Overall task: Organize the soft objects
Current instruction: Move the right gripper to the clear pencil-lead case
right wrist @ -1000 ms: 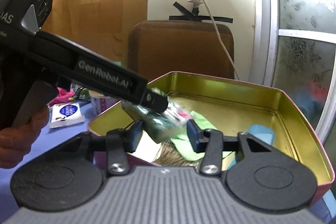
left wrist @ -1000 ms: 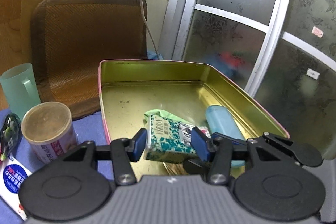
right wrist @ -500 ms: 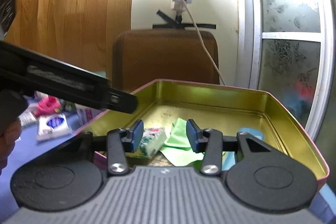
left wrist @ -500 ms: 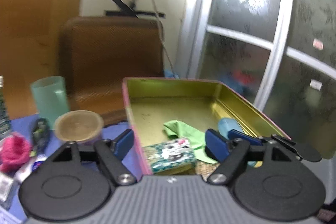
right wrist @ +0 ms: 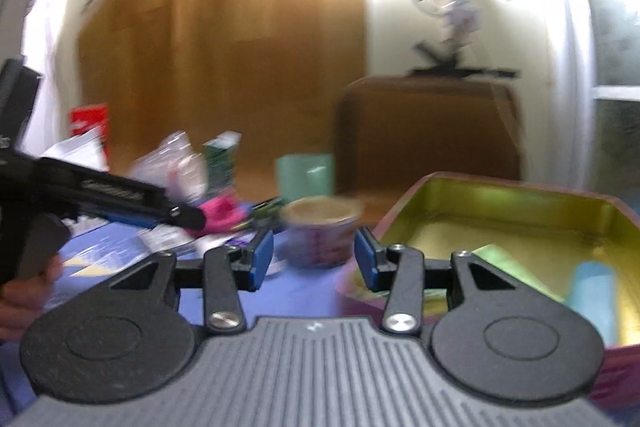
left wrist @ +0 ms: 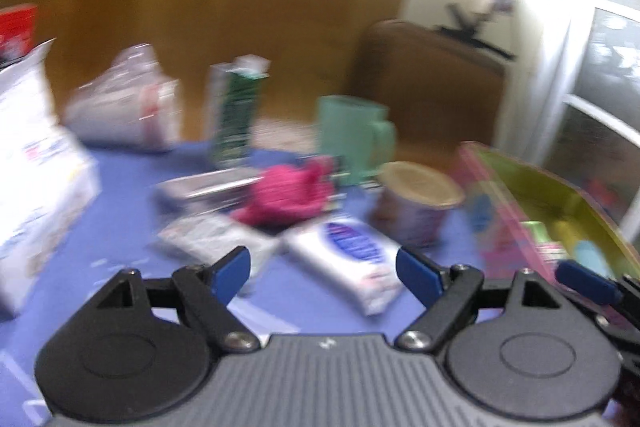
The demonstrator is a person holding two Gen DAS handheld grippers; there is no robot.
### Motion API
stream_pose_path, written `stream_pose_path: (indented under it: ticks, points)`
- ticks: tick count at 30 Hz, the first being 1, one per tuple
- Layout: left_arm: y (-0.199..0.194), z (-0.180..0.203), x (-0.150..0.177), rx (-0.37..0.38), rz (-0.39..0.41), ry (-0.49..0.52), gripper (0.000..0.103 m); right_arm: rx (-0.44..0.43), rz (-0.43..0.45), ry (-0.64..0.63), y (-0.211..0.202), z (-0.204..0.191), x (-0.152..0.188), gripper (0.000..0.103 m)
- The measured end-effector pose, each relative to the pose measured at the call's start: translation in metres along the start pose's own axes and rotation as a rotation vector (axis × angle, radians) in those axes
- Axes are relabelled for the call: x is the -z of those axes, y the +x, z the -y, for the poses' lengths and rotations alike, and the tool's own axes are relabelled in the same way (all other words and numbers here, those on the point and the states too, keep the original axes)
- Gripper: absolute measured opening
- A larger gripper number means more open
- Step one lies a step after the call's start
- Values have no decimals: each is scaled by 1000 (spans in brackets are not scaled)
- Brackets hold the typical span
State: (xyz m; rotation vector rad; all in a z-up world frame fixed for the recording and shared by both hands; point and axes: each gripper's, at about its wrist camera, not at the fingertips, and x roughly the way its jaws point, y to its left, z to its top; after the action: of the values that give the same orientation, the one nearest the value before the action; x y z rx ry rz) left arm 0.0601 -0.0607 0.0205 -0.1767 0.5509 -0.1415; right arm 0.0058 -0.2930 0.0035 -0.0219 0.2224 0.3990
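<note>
Item: my left gripper (left wrist: 323, 269), jaws spread wide after just opening, nothing between the blue pads (left wrist: 228, 273); it hangs over the blue tabletop (left wrist: 120, 235), free of every object. Item: my right gripper (right wrist: 314, 259), jaws parted at a middling gap, nothing clamped; the round tub (right wrist: 320, 233) seen between the pads stands farther off on the table and is not touched. Item: gold-lined tin tray (right wrist: 520, 195) with pink outer wall, at the right end of the table, holding a green cloth (right wrist: 508, 263) and a pale blue soft roll (right wrist: 592, 291); through the left camera a patterned tissue pack (left wrist: 550, 251) lies by its near wall, blurred. Item: soft things loose on the table: a pink fuzzy bundle (left wrist: 288, 195), a white wipes pack with a blue label (left wrist: 348, 251) lying just ahead of my left pads, and a second pale pack (left wrist: 208, 239) beside it. Item: other stock behind: green mug (left wrist: 352, 139), upright green-and-white carton (left wrist: 234, 115), crumpled clear bag (left wrist: 124, 111), brown chair back (left wrist: 432, 83). Left view heavily smeared; finer detail unreadable.
</note>
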Motion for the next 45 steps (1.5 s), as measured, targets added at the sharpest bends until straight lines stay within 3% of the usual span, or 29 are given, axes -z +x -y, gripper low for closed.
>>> stream_pose_path:
  ticks: [6, 10, 21, 32, 34, 36, 40, 45]
  points:
    - [-1, -41, 10, -156, -22, -32, 83, -98, -107, -36, 24, -36, 6, 48]
    - [5, -58, 14, -203, -47, -66, 83, -124, -143, -72, 34, -52, 9, 48]
    - [5, -64, 16, -194, -43, -97, 84, -150, -290, -99, 57, -64, 21, 49]
    - [-2, -83, 16, -152, 1, -220, 84, -181, -298, -113, 62, -67, 21, 56]
    - [-5, -90, 16, -141, 11, -258, 93, -189, -282, -122, 68, -69, 16, 56]
    - [-10, -96, 17, -154, 38, -301, 98, -196, -241, -160, 76, -75, 8, 56]
    - [-14, -108, 17, -137, 57, -358, 98, -247, -184, -237, 108, -88, -11, 56]
    - [-15, -111, 16, -124, 67, -365, 98, -342, -280, -283, 169, -103, -24, 57]
